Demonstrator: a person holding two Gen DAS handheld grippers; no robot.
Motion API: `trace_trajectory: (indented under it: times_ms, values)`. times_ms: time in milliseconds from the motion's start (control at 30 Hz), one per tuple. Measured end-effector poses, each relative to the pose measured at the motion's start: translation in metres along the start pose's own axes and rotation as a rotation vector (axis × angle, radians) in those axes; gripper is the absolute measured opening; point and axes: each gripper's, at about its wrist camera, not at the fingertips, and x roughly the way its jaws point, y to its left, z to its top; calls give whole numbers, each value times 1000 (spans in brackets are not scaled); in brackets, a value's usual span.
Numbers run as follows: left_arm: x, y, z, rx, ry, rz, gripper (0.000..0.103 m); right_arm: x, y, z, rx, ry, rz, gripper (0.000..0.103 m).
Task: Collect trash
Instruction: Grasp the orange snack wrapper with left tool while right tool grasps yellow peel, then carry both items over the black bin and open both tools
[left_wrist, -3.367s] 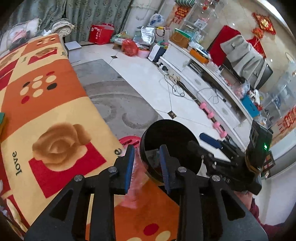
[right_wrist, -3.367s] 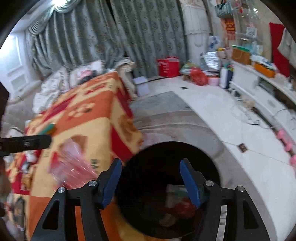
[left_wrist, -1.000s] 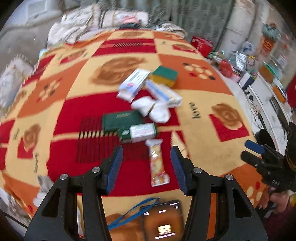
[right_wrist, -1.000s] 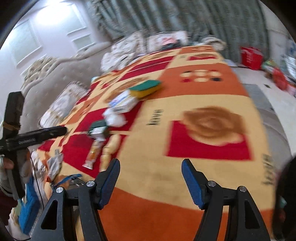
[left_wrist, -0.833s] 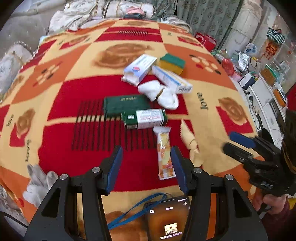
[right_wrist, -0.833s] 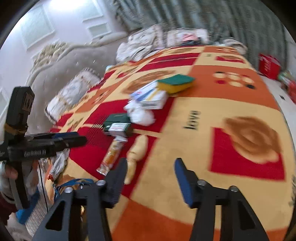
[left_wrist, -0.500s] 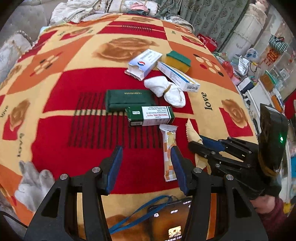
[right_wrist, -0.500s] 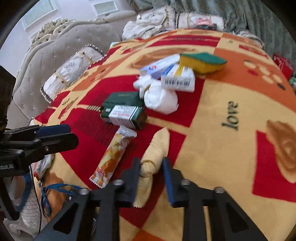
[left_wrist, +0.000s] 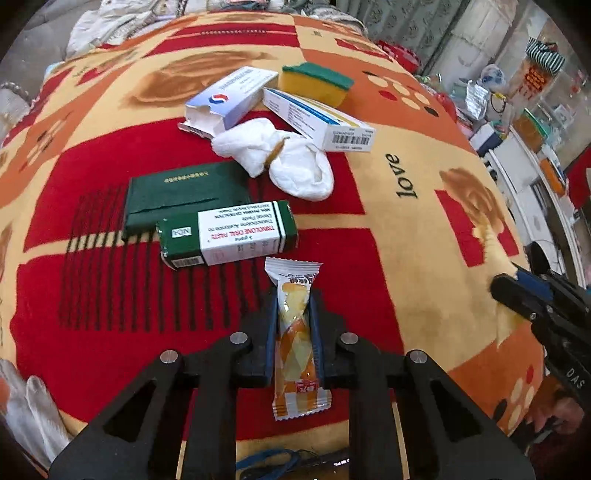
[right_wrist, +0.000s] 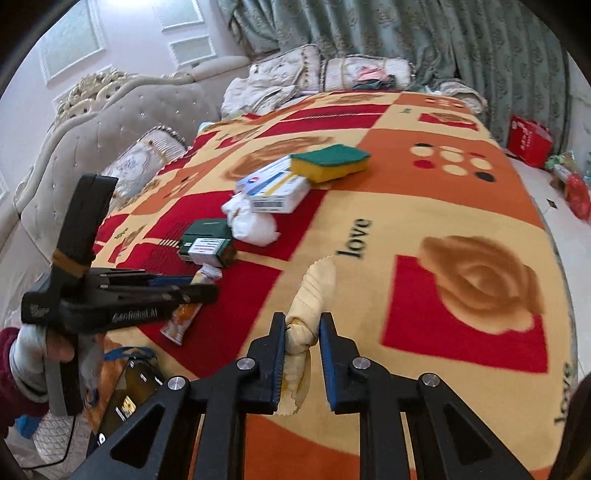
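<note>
In the left wrist view my left gripper (left_wrist: 293, 295) is shut on an orange and white snack wrapper (left_wrist: 295, 332) that lies lengthways on the red and orange blanket (left_wrist: 424, 229). In the right wrist view my right gripper (right_wrist: 303, 319) is shut on a crumpled cream wrapper (right_wrist: 308, 306) and holds it over the blanket (right_wrist: 424, 206). The right gripper (left_wrist: 513, 284) also shows at the right edge of the left wrist view. The left gripper (right_wrist: 199, 290) shows at the left of the right wrist view, on the snack wrapper (right_wrist: 181, 321).
On the blanket lie a green and white paste box (left_wrist: 229, 236), a dark green booklet (left_wrist: 184, 192), a white crumpled tissue (left_wrist: 284, 158), two white cartons (left_wrist: 229, 96) (left_wrist: 317, 118) and a yellow-green sponge (left_wrist: 314, 81). A phone with a blue cord (right_wrist: 125, 395) lies at the near edge.
Both grippers moved from the black bin back over the blanket. The left gripper closed on the snack wrapper. The right gripper closed on the cream wrapper and moved it right.
</note>
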Motion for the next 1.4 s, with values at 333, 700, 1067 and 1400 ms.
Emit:
trace_trajectory:
  times_ms: [333, 700, 1067, 1400]
  values:
    - [-25, -38, 4, 57, -26, -65, 13, -43, -39, -12, 55, -63, -66, 17]
    - [-47, -178, 21, 284, -32, -202, 13, -121, -131, -50, 195, -130, -258, 17]
    - [-31, -339, 21, 463, 11, -343, 13, -193, -230, -107, 387, -177, -417, 17]
    - [4, -410, 27, 460, 69, -485, 30, -214, -273, -131, 519, -203, -439, 42]
